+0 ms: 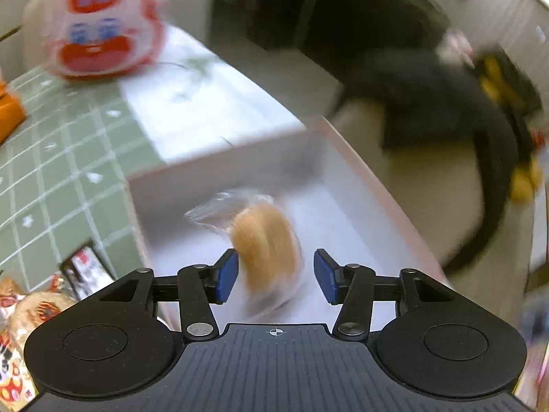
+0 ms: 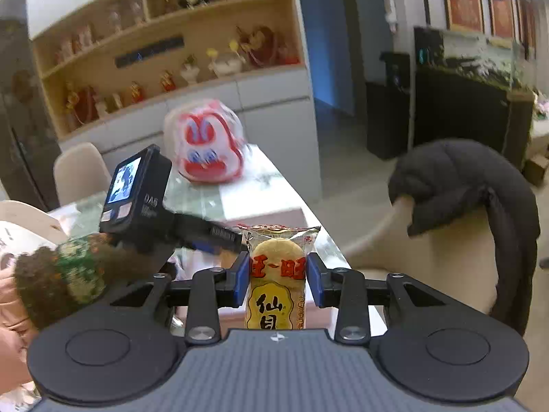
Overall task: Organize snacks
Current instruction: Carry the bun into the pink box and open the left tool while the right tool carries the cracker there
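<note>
In the left wrist view my left gripper (image 1: 276, 276) is open above a pale box (image 1: 240, 164). A wrapped round rice cracker (image 1: 266, 250) lies blurred in the box just beyond the blue pads, not gripped. In the right wrist view my right gripper (image 2: 277, 279) is shut on a yellow rice cracker packet (image 2: 277, 274) with red characters, held upright above the table. The left gripper's body and camera (image 2: 137, 199) show to its left, over the pale box (image 2: 264, 216).
A red-and-white rabbit lantern (image 1: 99, 24) stands at the table's far end, also in the right wrist view (image 2: 206, 144). More snack packets (image 1: 31, 309) lie on the green checked cloth (image 1: 68, 158) at left. A chair with a black coat (image 2: 480, 206) stands right of the table.
</note>
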Available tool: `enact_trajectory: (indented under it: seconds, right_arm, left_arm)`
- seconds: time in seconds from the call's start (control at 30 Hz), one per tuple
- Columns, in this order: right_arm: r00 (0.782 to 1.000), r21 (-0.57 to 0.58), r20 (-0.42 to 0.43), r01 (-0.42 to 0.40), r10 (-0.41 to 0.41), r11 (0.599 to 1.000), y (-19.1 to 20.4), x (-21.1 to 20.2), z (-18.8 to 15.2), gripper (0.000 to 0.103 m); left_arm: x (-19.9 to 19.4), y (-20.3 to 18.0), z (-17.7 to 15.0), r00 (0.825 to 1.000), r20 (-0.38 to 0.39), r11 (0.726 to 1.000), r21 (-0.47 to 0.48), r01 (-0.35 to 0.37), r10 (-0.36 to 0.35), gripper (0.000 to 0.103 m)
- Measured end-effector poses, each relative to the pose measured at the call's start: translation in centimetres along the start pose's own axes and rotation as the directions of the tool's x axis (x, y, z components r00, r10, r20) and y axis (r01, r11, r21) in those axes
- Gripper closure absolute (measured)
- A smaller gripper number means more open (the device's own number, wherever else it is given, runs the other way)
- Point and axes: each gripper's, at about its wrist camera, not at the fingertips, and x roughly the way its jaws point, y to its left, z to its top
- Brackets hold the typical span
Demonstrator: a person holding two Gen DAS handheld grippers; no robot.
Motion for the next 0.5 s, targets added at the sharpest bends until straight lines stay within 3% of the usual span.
enact_trajectory:
  seconds: [0.1, 0.23, 0.37, 0.5]
  right_arm:
    - [0.999, 0.023, -0.046, 0.018, -0.017, 1.000, -1.0, 2.4, -0.2, 0.068]
    - [0.996, 0.041, -0.084, -0.002, 0.005, 0.999, -1.2, 6.4, 1.1, 0.068]
    - [0.992, -0.013, -0.122, -0.045, 0.043, 0.999, 0.3, 11.8, 3.0, 0.068]
    - [0.983, -0.147, -0.178, -0.064, 0.037, 0.987, 2.6, 18.5, 4.4, 0.067]
  left_arm:
    - [-1.8, 0.3, -1.9, 0.998, 0.032, 0.998, -0.011, 0.059, -0.059, 0.050]
    - [-6.6, 3.4, -5.0, 0.983, 0.161, 0.977, -0.180, 0.118, -0.089, 0.052]
    - [-10.3, 5.8, -9.3, 0.975, 0.212, 0.947, -0.296, 0.126, -0.064, 0.052]
    - [-12.7, 8.8, -13.6, 0.973, 0.230, 0.927, -0.368, 0.075, 0.013, 0.052]
